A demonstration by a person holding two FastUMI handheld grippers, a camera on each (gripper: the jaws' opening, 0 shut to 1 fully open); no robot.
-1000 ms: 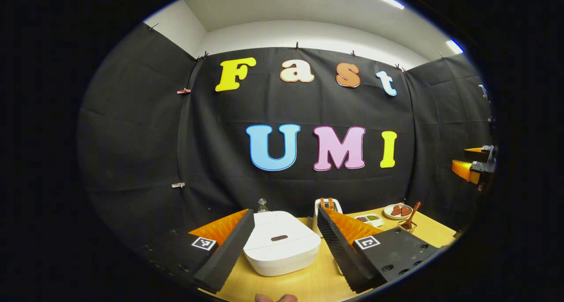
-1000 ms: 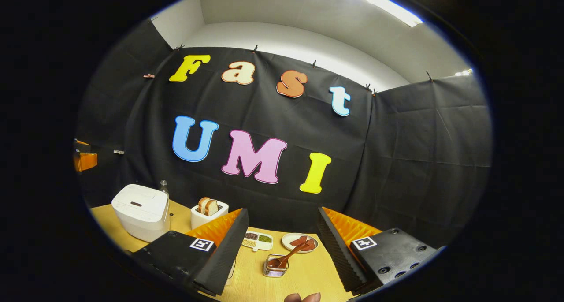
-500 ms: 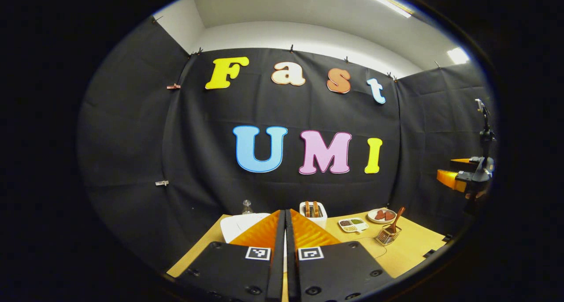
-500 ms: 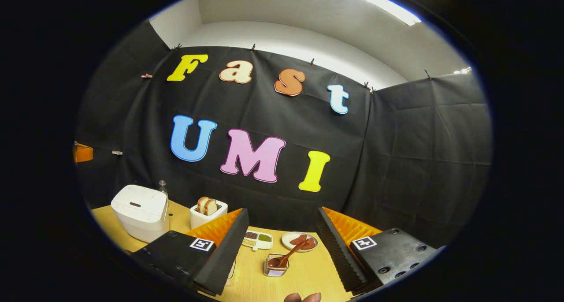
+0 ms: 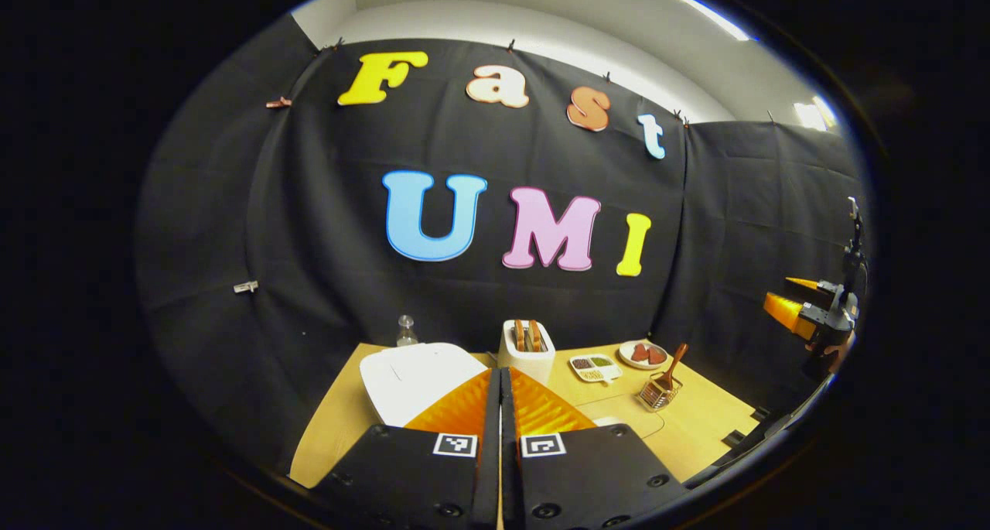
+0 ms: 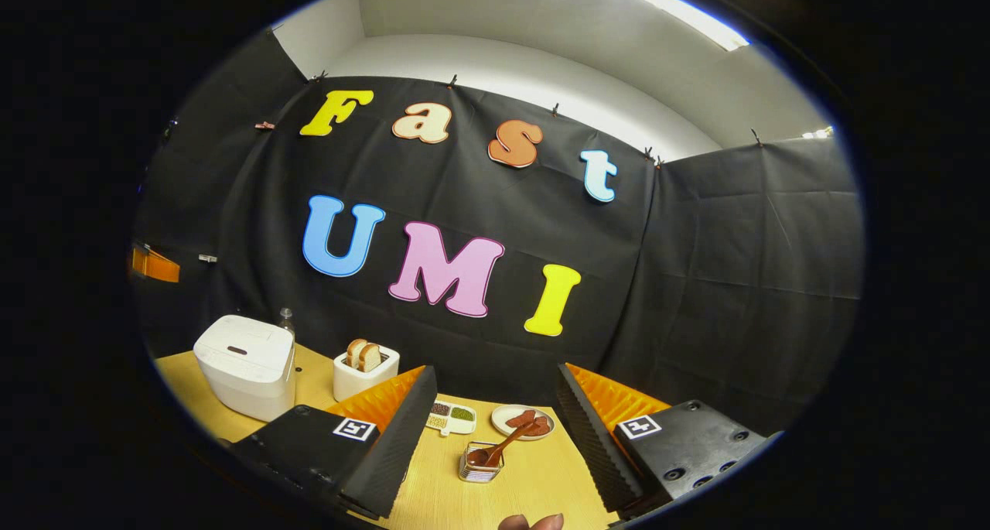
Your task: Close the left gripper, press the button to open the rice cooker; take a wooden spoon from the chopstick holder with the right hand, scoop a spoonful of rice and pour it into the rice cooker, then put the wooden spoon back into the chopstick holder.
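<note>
Left gripper view: left gripper [image 5: 500, 379] with jaws pressed together, ribbed inner faces meeting, poised above the near edge of the smooth white rounded rice cooker [image 5: 414, 379], lid down, on the pale wood-grain table [image 5: 696, 429]. Far right, the wire-mesh chopstick holder [image 5: 658, 393] holds the brown wooden spoon [image 5: 674, 360], leaning.

Right gripper view: right gripper [image 6: 495, 406] with jaws spread wide, empty. Holder and spoon sit between them, farther off. Cooker far left, beside a white toaster with bread slices [image 6: 365, 369].
</note>
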